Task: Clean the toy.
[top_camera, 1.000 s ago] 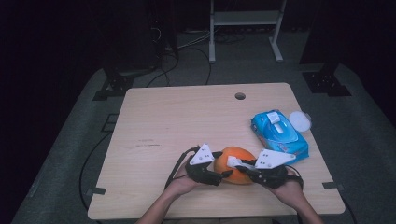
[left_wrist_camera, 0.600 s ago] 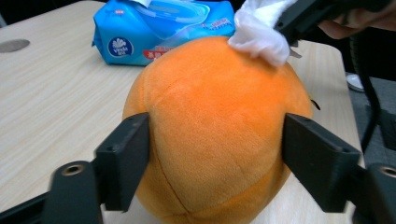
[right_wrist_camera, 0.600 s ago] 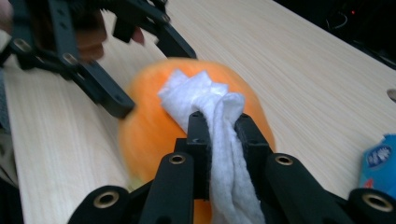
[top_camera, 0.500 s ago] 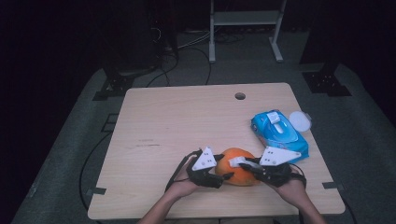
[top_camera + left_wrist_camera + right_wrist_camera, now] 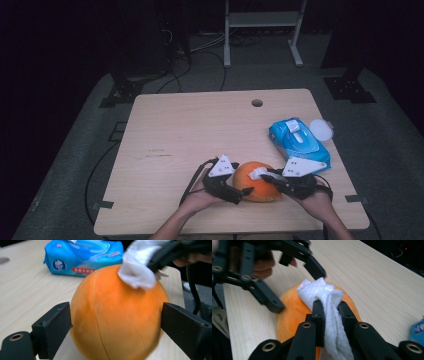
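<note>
The ball (image 5: 256, 181) is orange, soft and fuzzy-skinned, with a seam running over its side. It sits on the bench (image 5: 200, 130) near the front edge, at about 5 o'clock from the bench's middle. A crumpled white wipe (image 5: 327, 305) lies against its top.

The left gripper (image 5: 243, 191) comes in from 7 o'clock, the hand low on the bench. Its jaws have just been opening; they now stand wide, one on each side of the ball, close to its skin, though whether they touch it I cannot tell.

The right gripper (image 5: 265, 176) reaches in from 4 o'clock. Its jaws are pinched tight on the wipe, pressing it to the ball's top.

A blue wipes pack (image 5: 298, 142) lies at 1 o'clock from the ball.
</note>
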The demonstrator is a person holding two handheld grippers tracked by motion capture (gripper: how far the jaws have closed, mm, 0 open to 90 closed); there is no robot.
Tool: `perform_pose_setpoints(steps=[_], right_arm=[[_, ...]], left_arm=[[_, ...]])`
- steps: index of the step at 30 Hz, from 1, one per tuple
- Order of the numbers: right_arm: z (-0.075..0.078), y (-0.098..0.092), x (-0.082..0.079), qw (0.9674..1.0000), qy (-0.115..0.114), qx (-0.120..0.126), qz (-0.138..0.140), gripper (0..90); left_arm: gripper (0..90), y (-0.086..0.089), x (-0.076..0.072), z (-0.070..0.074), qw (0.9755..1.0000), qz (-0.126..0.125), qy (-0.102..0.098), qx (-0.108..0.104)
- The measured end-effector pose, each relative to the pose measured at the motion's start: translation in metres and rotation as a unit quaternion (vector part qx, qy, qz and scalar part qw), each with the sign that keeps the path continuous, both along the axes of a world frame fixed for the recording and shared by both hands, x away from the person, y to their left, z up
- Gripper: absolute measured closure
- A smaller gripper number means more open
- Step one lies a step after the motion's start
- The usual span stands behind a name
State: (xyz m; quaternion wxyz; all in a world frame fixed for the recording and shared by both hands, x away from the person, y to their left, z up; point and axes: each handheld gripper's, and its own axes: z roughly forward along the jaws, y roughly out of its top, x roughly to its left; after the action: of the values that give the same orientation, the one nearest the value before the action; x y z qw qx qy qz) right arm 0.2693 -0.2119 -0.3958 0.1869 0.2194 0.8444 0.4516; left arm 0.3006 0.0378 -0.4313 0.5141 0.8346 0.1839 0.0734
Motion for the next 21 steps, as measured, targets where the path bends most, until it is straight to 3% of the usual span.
perform_pose_setpoints(steps=[2,4,6,8,11,13,16,18,21], right_arm=[[0.000,0.009,-0.003,0.9999,-0.006,-0.005,0.007,77.7],[0.001,0.019,-0.006,0.9998,-0.007,-0.003,0.021,77.7],[0.000,0.028,-0.008,0.9993,-0.004,0.003,0.037,77.7],[0.000,0.034,-0.010,0.9988,-0.010,-0.015,0.045,77.7],[0.002,0.025,-0.007,0.9992,-0.011,-0.015,0.034,77.7],[0.001,0.013,-0.003,0.9996,-0.014,-0.018,0.014,77.7],[-0.001,-0.006,0.002,0.9999,-0.004,0.000,-0.012,77.8],[0.000,-0.009,0.003,0.9999,-0.003,0.006,-0.014,77.8],[0.001,-0.001,-0.001,0.9999,-0.012,0.000,-0.009,77.7]], left_arm=[[17.2,-0.001,-0.003,-0.003,0.9999,-0.008,-0.010,0.007],[24.6,-0.002,-0.008,-0.004,0.9994,-0.017,-0.028,0.008],[28.3,-0.005,-0.013,-0.002,0.9979,-0.035,-0.051,0.022],[29.7,-0.005,-0.015,-0.002,0.9966,-0.042,-0.063,0.033],[28.6,-0.001,-0.013,-0.003,0.9969,-0.042,-0.060,0.029],[20.8,0.000,-0.009,-0.003,0.9984,-0.026,-0.046,0.018],[4.6,-0.001,0.002,-0.007,0.9998,-0.004,0.016,0.014],[9.9,-0.001,0.006,-0.011,0.9990,-0.020,0.040,-0.002],[27.9,-0.002,-0.001,-0.009,0.9997,-0.017,-0.013,0.010]])
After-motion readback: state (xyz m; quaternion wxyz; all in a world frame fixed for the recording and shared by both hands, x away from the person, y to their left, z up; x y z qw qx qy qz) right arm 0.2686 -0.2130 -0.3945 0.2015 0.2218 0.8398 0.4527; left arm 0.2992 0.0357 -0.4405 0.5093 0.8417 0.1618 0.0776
